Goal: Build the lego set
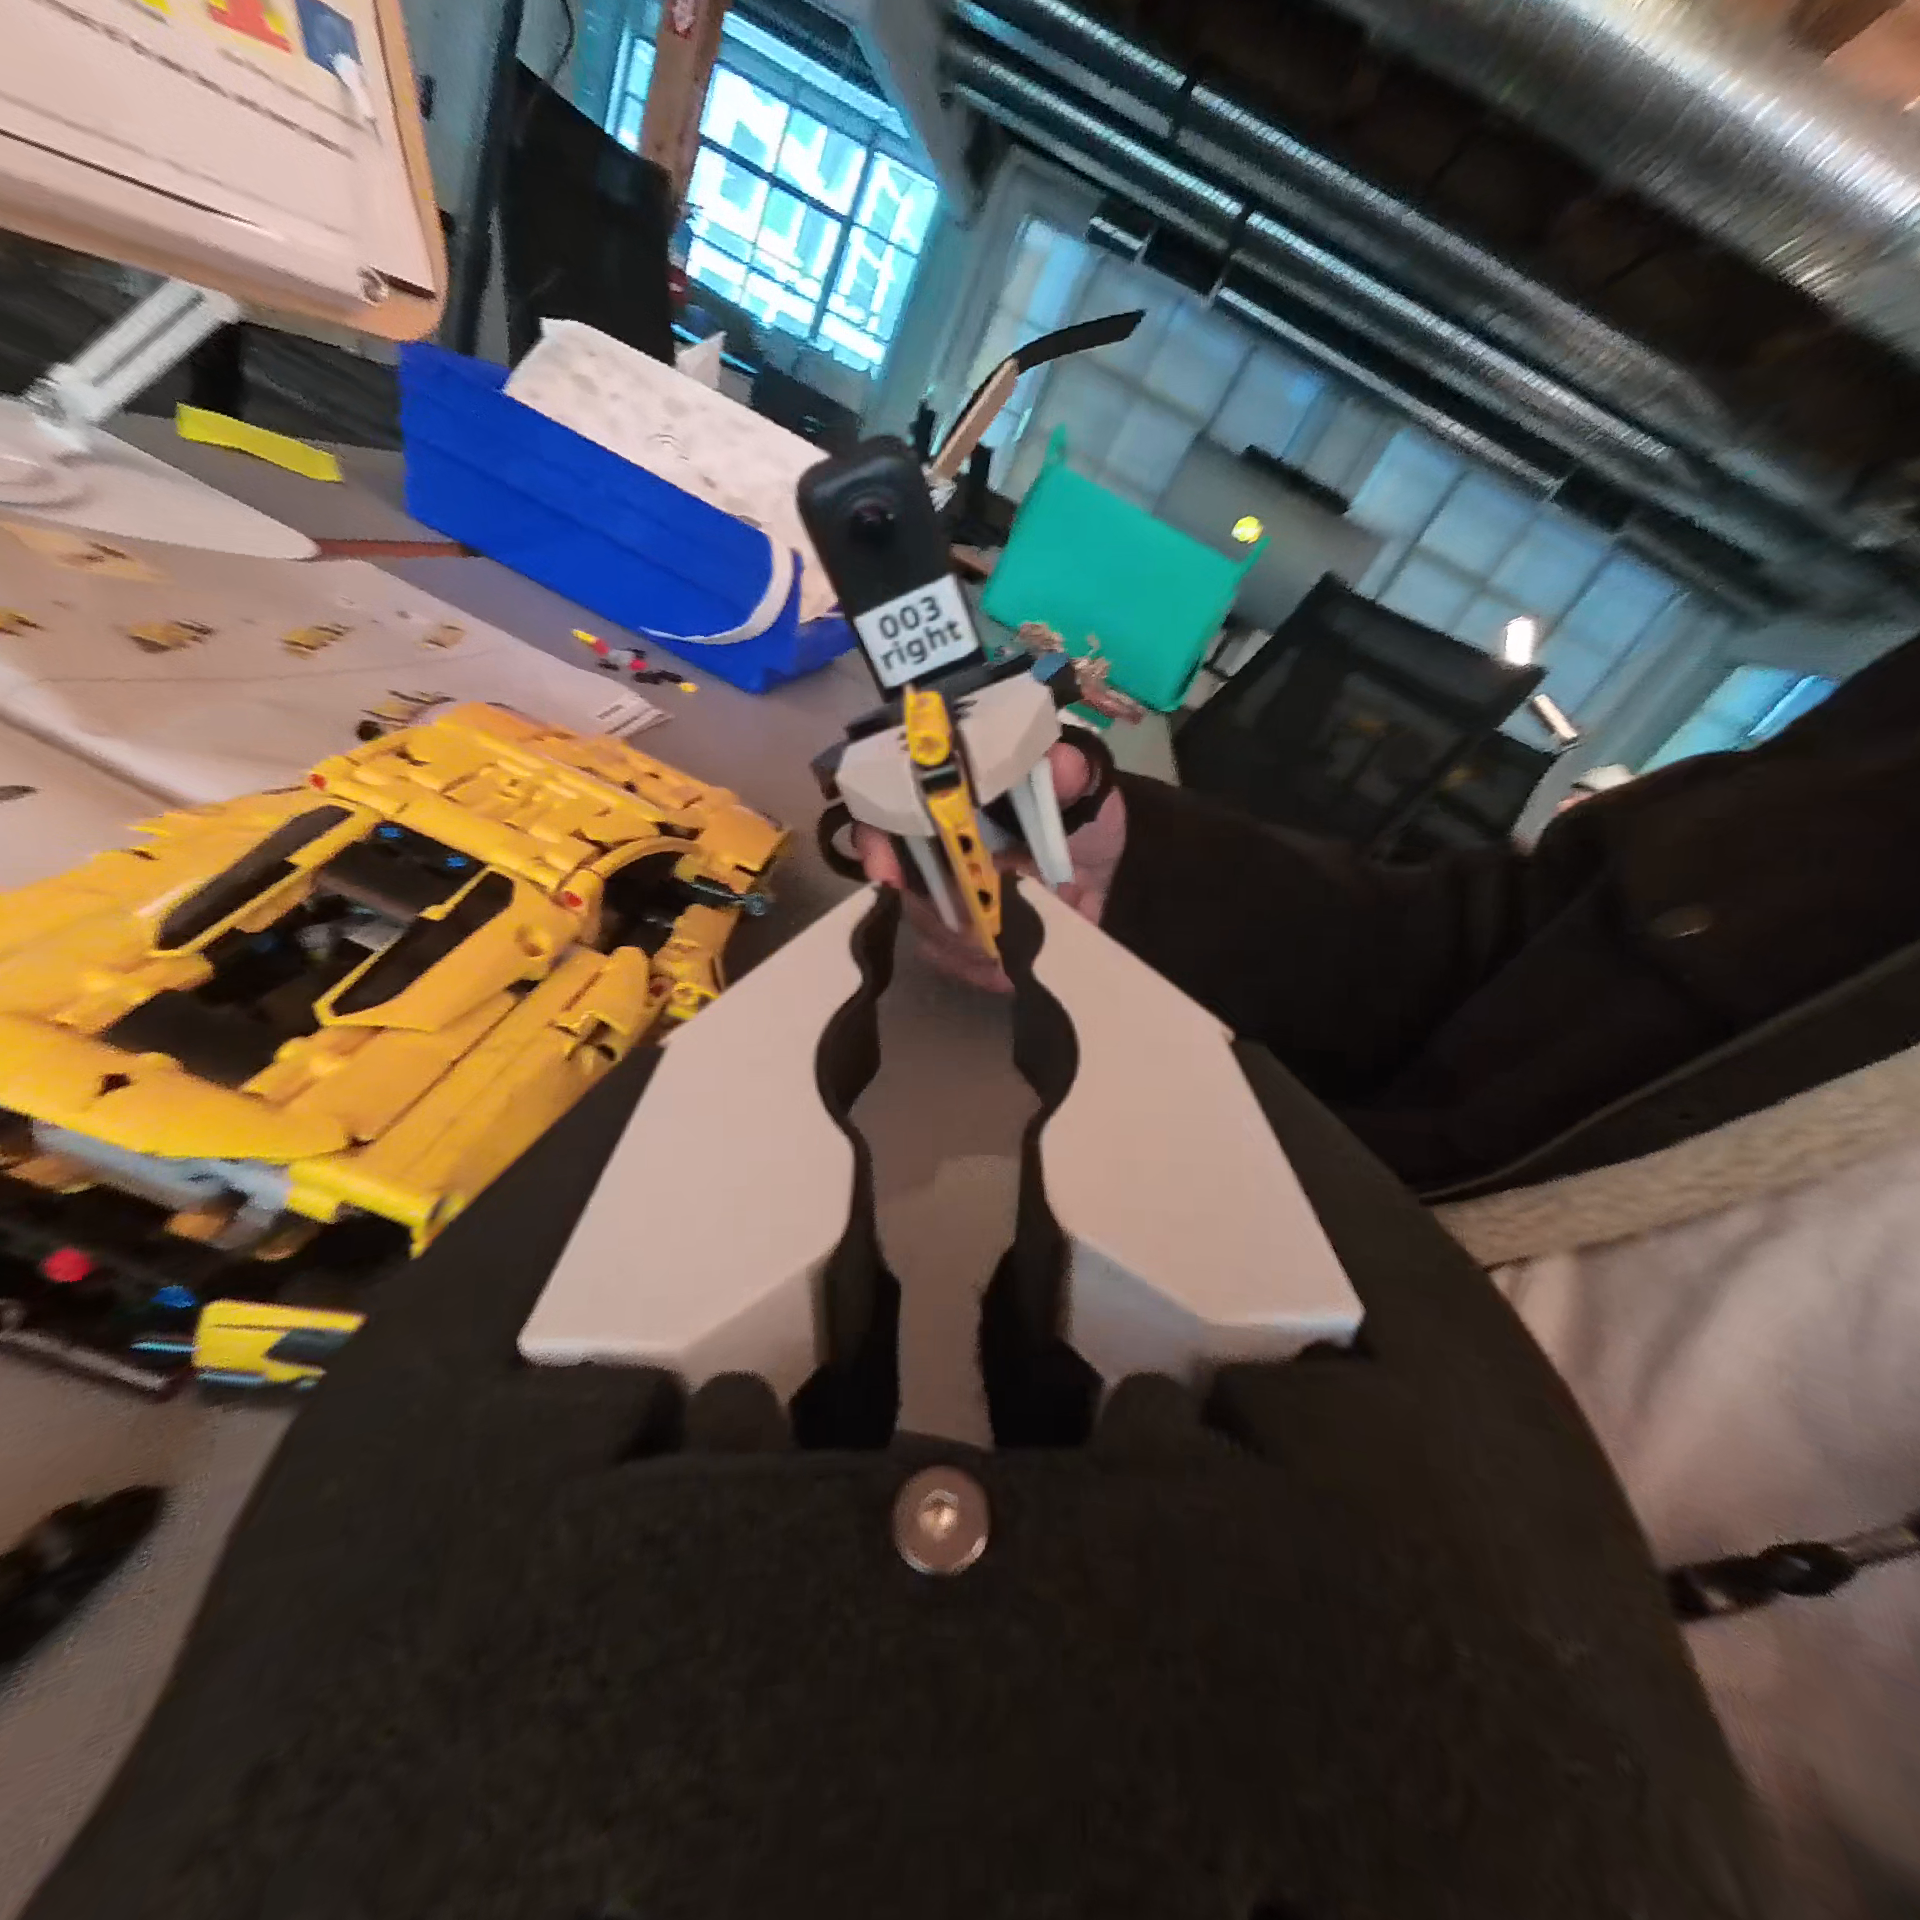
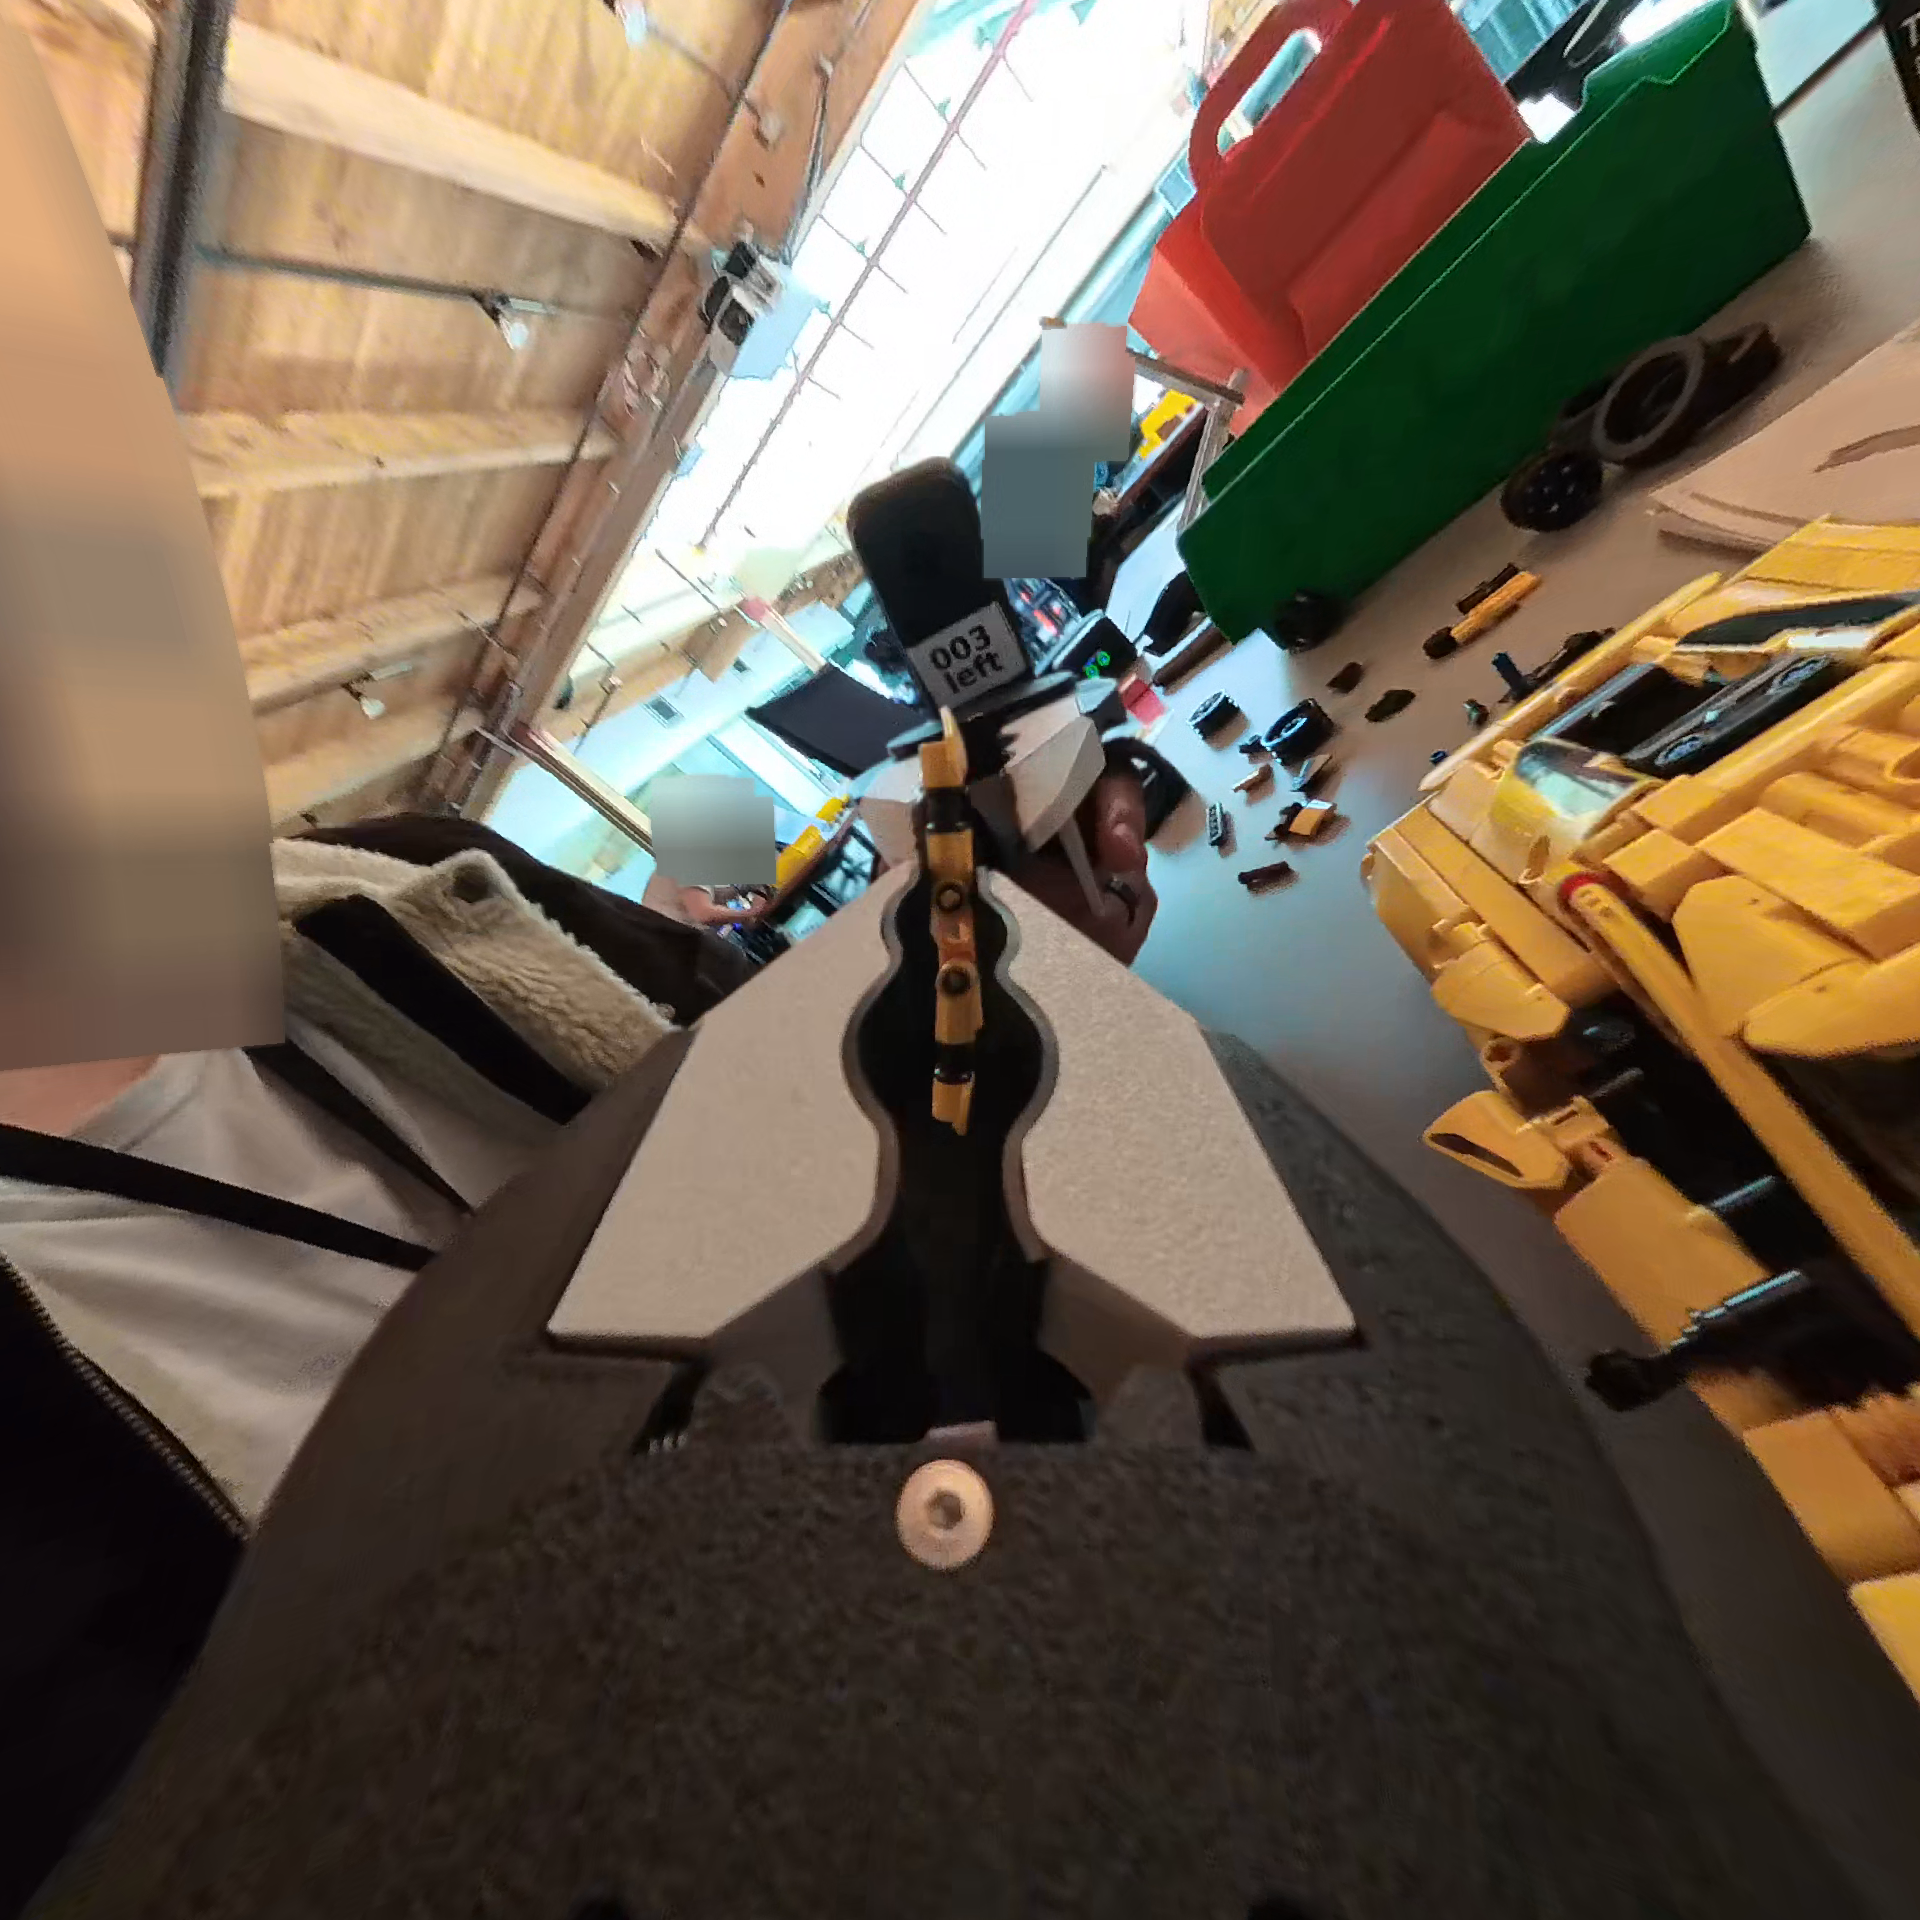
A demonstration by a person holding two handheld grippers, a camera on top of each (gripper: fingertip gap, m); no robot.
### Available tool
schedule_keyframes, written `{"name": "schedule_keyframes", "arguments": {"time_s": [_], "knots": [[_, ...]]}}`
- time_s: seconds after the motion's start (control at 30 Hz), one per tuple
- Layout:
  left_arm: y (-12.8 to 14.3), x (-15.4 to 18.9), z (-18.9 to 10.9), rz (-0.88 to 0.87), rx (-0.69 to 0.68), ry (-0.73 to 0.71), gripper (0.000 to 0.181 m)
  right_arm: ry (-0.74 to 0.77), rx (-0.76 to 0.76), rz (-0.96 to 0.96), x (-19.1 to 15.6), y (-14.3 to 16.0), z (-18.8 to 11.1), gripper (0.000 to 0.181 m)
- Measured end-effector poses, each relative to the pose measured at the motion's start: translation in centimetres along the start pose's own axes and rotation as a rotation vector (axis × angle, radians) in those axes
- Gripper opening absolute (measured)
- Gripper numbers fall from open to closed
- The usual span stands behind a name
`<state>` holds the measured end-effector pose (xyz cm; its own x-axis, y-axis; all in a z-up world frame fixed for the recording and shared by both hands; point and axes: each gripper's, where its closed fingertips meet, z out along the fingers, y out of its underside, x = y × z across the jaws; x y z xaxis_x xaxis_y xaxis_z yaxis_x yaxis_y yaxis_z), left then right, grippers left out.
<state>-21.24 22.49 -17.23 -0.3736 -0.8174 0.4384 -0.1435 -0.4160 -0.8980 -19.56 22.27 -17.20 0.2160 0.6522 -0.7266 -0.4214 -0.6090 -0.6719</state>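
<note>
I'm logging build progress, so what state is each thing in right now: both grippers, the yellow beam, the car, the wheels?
Left gripper: open, fingers apart.
Right gripper: shut on yellow beam.
Yellow beam: held in the air, off the table.
Yellow car: partly built, resting on the table.
Wheels: loose, beside the green bin.

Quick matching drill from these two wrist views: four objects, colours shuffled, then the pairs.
Things:
1. car model
2. bin by the booklet pages
3. bin by the loose wheels
4. handled bag

Colours:
A. red
B. yellow
C. blue
D. green

Pairs: 1-B, 2-C, 3-D, 4-A
</note>
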Motion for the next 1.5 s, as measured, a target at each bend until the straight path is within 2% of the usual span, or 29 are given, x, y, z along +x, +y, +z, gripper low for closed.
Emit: {"name": "schedule_keyframes", "arguments": {"time_s": [0.23,0.33,0.4,0.63,0.97,1.23,1.4,1.5], "knots": [[1.5,0.2,0.9,0.030,-0.073,-0.002,0.019,0.014,0.019,0.004,0.2,0.1,0.7,0.007],[1.3,0.4,1.0,0.027,-0.059,0.012,0.009,0.016,0.022,0.001,0.1,0.2,0.8,0.007],[0.9,0.4,0.9,-0.005,-0.040,0.025,0.003,0.008,0.029,0.006,0.1,0.2,0.9,0.007],[0.2,0.6,0.0,-0.203,-0.006,0.142,0.001,0.002,-0.012,-0.024,-0.4,1.1,1.3,0.008],[1.0,0.5,0.1,-0.186,-0.057,0.125,0.000,-0.025,-0.036,0.007,-0.4,1.6,1.5,0.013],[0.9,-0.2,0.2,-0.190,-0.046,0.084,0.001,0.056,-0.024,-0.041,0.6,1.2,1.0,0.007],[-0.8,-0.4,-0.4,-0.171,0.056,0.070,0.009,0.148,0.071,-0.070,1.2,-0.5,-0.2,0.007],[-1.7,-0.8,-1.0,-0.139,0.110,0.042,0.011,0.189,0.268,-0.045,1.3,-3.6,-2.7,0.007]]}}
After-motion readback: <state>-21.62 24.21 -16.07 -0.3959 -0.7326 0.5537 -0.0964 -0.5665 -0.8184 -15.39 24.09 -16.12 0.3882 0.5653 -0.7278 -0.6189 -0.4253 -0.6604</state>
